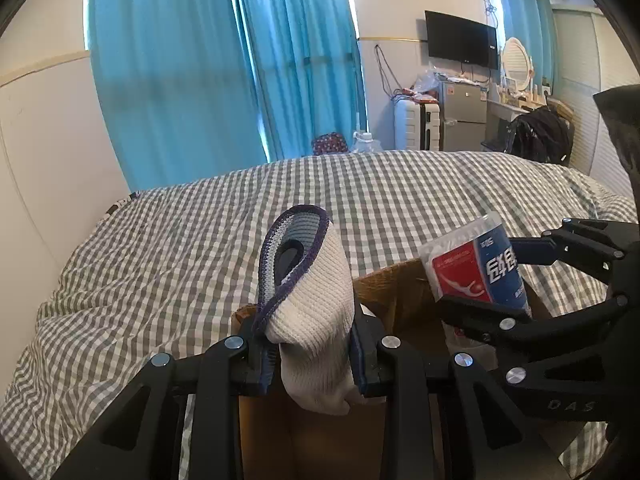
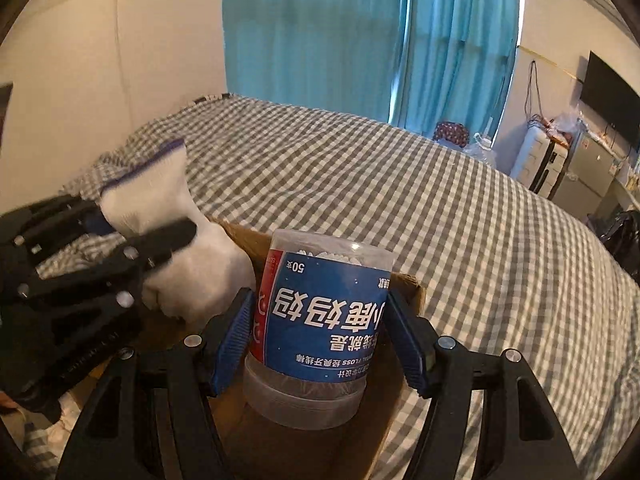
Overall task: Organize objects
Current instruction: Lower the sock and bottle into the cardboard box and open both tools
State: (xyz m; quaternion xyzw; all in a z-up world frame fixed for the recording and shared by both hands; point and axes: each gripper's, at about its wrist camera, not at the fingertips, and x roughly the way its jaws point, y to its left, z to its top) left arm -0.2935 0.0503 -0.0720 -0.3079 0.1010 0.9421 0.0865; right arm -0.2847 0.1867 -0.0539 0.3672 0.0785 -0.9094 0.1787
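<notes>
Left wrist view, nearest first: my left claw pinches a white knit sock with a dark blue cuff. Its toe hangs between the pads, and its long axis rises up and slightly away from me, with the cuff open at the top. Directly under it sits the cardboard box, whose open mouth lies below and just ahead of the pads. I judge that releasing would drop the sock inside.

Right wrist view: my right claw is clamped on a clear floss-pick jar with a blue and red label. The jar is held upside down, its axis upright, also over the box. Both claws are crowded together above that one opening, the left just beside the right, so lowering them one after the other looks safer. Beyond the box, the checked bed stretches toward the blue curtains.
</notes>
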